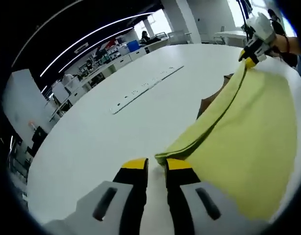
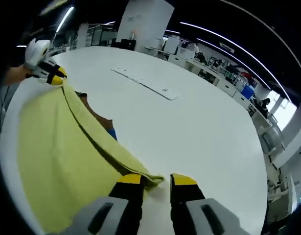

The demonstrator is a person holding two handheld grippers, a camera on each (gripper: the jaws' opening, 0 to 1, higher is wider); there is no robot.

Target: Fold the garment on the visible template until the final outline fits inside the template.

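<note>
Stretching a yellow garment (image 1: pixel 248 127) taut over the white table (image 1: pixel 116 137), partly covering a brown template (image 1: pixel 209 103). Left gripper (image 1: pixel 156 164) pinching the corner at six o'clock; right gripper (image 2: pixel 155 180) clamping the opposite corner, likewise six o'clock.

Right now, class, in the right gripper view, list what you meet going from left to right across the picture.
Other gripper → yellow garment → brown template → long white strip on the white table.
</note>
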